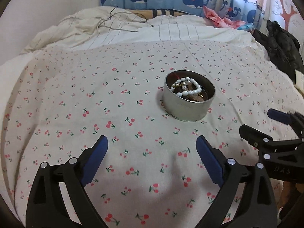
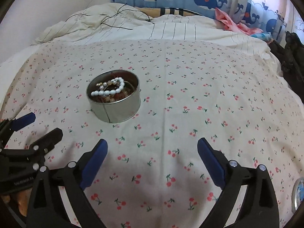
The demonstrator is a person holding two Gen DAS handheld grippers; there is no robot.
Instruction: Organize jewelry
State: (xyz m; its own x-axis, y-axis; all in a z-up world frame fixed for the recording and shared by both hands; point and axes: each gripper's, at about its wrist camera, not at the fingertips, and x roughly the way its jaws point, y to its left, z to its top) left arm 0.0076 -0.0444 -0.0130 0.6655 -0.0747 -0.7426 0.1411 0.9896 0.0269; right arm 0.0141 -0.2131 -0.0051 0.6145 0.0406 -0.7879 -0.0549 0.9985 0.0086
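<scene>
A round metal tin [image 1: 182, 110] stands open on the cherry-print bedsheet [image 1: 95, 114]. In it lies a white bead bracelet [image 1: 188, 90] on top of gold, pearl and brownish pieces. My left gripper [image 1: 152, 142] is open and empty, short of the tin and slightly to its left. At the right edge of the left wrist view, my right gripper [image 1: 259, 122] hovers to the right of the tin. In the right wrist view the tin [image 2: 117, 112] sits ahead on the left with the bracelet [image 2: 110, 91] inside. There my right gripper [image 2: 153, 144] is open and empty, and the left gripper [image 2: 44, 124] is at the left edge.
A round disc with a blue picture [image 2: 298, 193], perhaps the tin's lid, lies at the lower right edge. A rumpled striped quilt [image 1: 133, 30] with a thin black cable [image 2: 114, 22] fills the far end. Black clothing [image 1: 281, 45] and pink cloth [image 1: 218, 18] lie at the right.
</scene>
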